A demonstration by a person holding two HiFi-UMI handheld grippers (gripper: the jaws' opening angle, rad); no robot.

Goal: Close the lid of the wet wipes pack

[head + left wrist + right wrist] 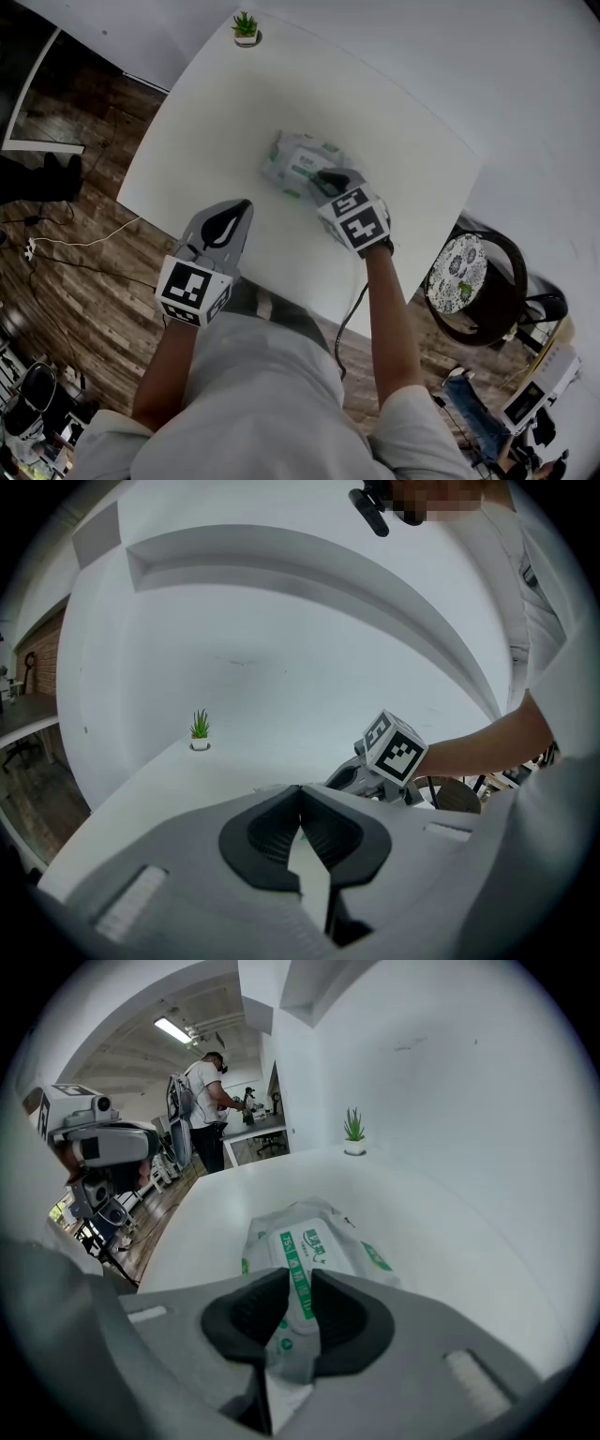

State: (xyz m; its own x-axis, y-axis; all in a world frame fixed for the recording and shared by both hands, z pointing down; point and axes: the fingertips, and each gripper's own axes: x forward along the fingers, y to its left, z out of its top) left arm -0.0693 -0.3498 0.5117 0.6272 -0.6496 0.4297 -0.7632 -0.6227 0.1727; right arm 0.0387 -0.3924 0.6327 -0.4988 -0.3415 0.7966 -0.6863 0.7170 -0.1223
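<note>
The wet wipes pack (293, 159) lies flat near the middle of the white table (394, 122). It is white with green print (323, 1232). Its white lid (302, 1258), marked with a green strip, lies down along the pack's top. My right gripper (324, 178) points steeply down over the pack's near end. Its jaws (300, 1277) stand a narrow gap apart, and the lid shows through that gap with nothing pinched. My left gripper (242, 208) hovers at the table's near edge, left of the pack and apart from it. Its tips (300, 791) meet and hold nothing.
A small potted plant (246, 26) stands at the table's far corner. A round stool with a patterned cushion (461, 272) is beside the table on the right. Cables lie on the wood floor (66, 239) to the left. A person (211, 1101) stands far off by a desk.
</note>
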